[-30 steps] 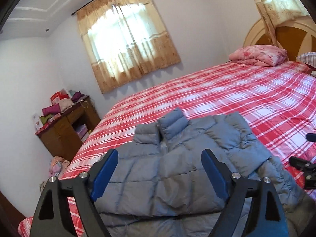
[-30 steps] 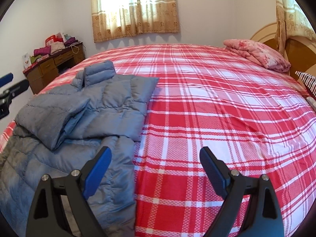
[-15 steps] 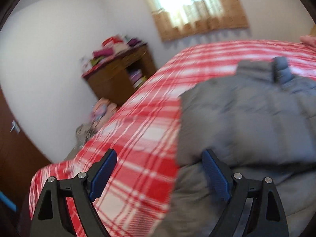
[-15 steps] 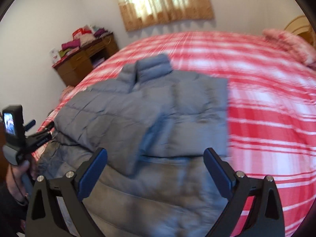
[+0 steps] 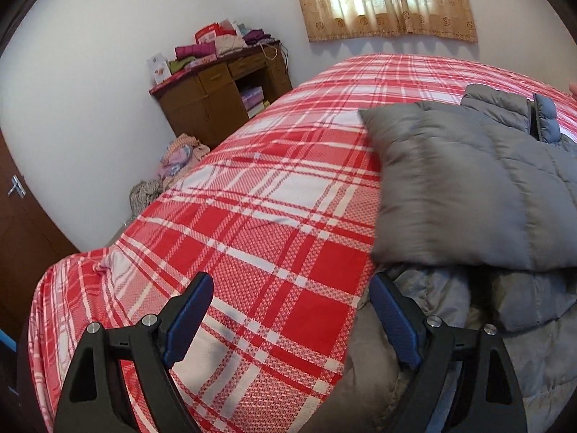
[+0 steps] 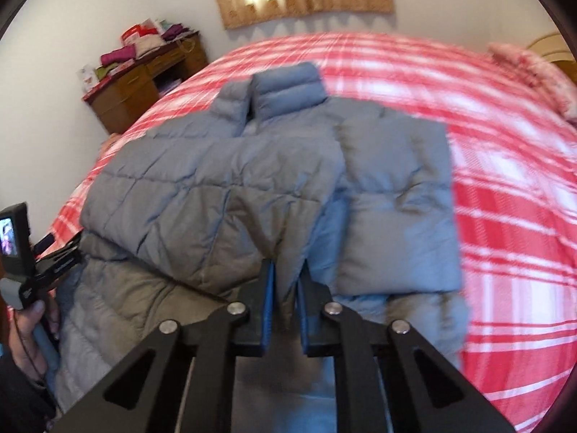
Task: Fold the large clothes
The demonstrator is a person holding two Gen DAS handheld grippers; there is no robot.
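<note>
Left wrist view: red plaid bed filling the frame, with a grey puffer jacket lying on its right side. Left gripper held low at the near-left edge of the jacket, jaws wide apart and holding nothing; right blue pad just beside the rumpled lower hem, left pad over bare bedspread. Wooden desk piled with clothes far left, curtain on the far wall.

Right wrist view: jacket spread front-up in mid-bed, collar at the far end, both sleeves already folded in across the chest. Right gripper at the near side, jaws just pinched narrow on a point of grey fabric, seemingly the cuff of the left sleeve. Hand with the other gripper's handle at the near left edge.

Judged progress: sleeves in, body not yet folded; lower half loose and creased, hem-to-collar fold apparently left to do.
</note>
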